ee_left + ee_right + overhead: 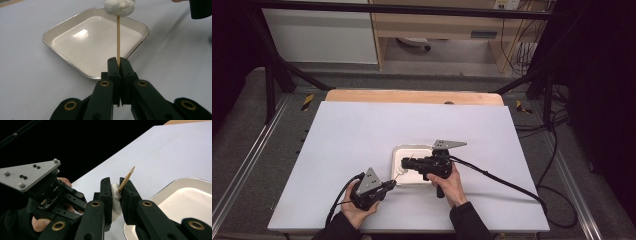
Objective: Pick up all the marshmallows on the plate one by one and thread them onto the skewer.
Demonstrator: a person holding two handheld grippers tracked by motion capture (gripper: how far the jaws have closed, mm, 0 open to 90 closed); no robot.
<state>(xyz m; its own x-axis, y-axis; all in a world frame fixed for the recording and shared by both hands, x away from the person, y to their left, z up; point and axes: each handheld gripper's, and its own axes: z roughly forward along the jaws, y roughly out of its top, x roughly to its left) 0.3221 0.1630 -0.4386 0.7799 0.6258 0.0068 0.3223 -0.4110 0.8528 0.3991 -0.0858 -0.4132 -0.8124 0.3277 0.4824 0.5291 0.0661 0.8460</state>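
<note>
Left gripper [119, 65] jaws are pressed together on the lower part of a thin wooden stick [118, 37] — stick runs straight out from between the tips and ends in a white fluffy lump [119, 7], looks like a marshmallow or cotton wad, can't tell which. In the left gripper view that lump sits past the far rim of the tray [62, 21].

Right gripper [115, 192] jaws are clamped on the same white lump [115, 197] from both sides; the stick's pointed end [126, 179] pokes out above the lump, leaning against the right-hand jaw. So the lump is squeezed between the right jaws, w/ the stick skewered through it and held at the other end by the left jaws.

Behind the right jaws, the left gripper's grey plate [28, 173] and the hand holding it are close by.

High view: both grippers meet at the near-left corner of a white square tray [398, 152] w/ rounded corners — left gripper [393, 184] just off that corner, right gripper [406, 163] over the tray. Tray sits on a pale table sheet [362, 130], roughly centre. Right hand [448, 182] grips its handle; a black cable [507, 182] trails off to the right.
</note>
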